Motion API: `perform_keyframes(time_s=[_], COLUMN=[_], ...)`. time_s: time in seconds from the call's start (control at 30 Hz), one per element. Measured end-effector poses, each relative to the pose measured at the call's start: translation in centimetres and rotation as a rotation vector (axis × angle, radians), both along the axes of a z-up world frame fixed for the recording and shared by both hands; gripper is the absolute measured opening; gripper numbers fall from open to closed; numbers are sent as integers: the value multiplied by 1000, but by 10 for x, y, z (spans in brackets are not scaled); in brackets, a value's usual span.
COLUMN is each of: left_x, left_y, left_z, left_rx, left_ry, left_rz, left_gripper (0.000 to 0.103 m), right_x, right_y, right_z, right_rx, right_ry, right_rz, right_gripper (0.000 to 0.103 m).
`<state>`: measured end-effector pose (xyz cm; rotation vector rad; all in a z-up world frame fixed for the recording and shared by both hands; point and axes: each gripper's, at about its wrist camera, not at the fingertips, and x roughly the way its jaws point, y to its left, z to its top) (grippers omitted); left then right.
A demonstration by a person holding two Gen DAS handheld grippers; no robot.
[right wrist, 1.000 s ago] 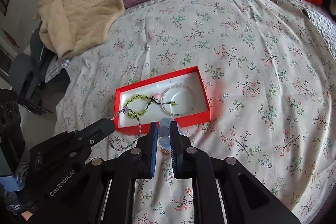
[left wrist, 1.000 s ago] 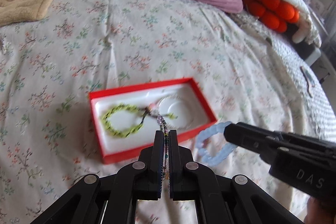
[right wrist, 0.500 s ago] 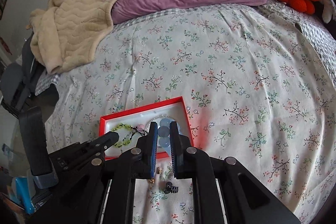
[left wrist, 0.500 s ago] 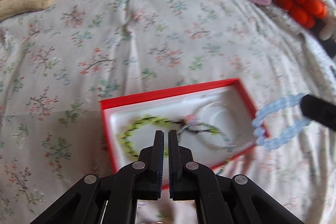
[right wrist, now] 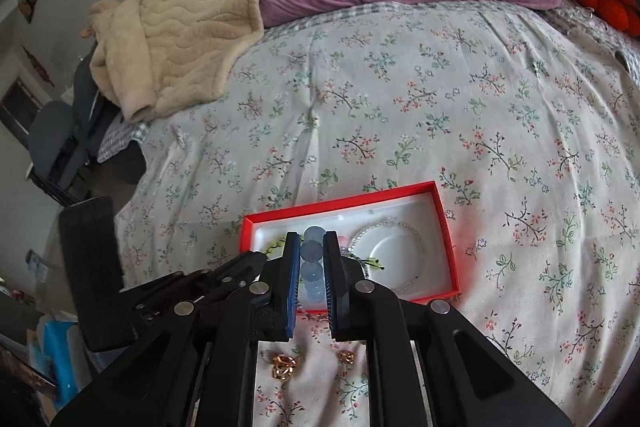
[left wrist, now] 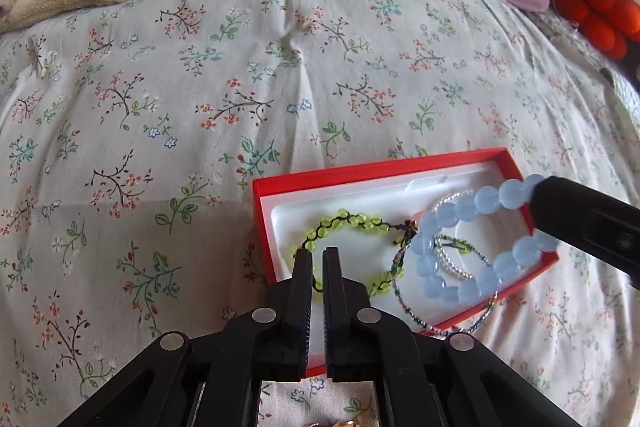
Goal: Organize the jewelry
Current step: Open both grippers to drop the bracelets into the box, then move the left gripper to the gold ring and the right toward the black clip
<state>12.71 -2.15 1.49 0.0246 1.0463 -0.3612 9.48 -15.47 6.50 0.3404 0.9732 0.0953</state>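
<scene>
The right gripper [right wrist: 311,261] is clamped on the blue bead bracelet [left wrist: 476,247], which hangs as an open loop over the right half of the red box [left wrist: 372,169], not yet laid down. The left gripper [left wrist: 317,273] has its jaws nearly together with only a thin gap and nothing between them; it hangs over the box's near left edge.

Inside the box, 3 pieces already lie on the white liner: a yellow-green bead bracelet [left wrist: 344,223] in the left half, a clear bead ring [right wrist: 386,251] in the right half, and a thin multicolour bead strand [left wrist: 404,301] whose loop spills over the box's near wall onto the floral bedspread [left wrist: 240,75]. So that strand looks only partly stowed.

Just on the near side of the box, on the bedspread, the right wrist view shows 2 small gold pieces [right wrist: 284,366], probably earrings or charms, not yet put away.

By my judgement the job is past halfway: 2 pieces are settled, 1 needs tucking in, the blue bracelet is about to be lowered, and the gold pieces remain. Whether other jewelry lies outside these views cannot be told.
</scene>
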Motion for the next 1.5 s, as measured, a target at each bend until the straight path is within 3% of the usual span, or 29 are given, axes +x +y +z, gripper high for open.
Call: perform_keyframes(time_s=[0.2,0.47,0.53,0.6,0.63,0.97,1.5], left_x=[-2,-4,-6,-9,-11,-35,-59], left_y=[-2,-4,-5,-7,-8,-9,30], left_z=[-4,-3,-2,0,1,16,-9], left_rx=[29,32,17,4,2,56,112], left_ry=[9,12,17,21,19,-22,135], left_rz=[-16,-30,-45,-60,-68,-106,-67], left_gripper=[8,16,23,34,39,69,86], right_x=[7,6,6,4,2,-22,-58], right_y=[-20,-38,-41,-42,-41,-33,-37], right_z=[-26,-32,-29,-26,-24,-13,-33], right_rx=[-79,-107,-89,-66,-65,-146,-166], right_ry=[72,45,47,44,39,73,214], right_rz=[-70,-103,-108,-99,-95,-41,-45], right_gripper=[12,14,20,46,50,51,64])
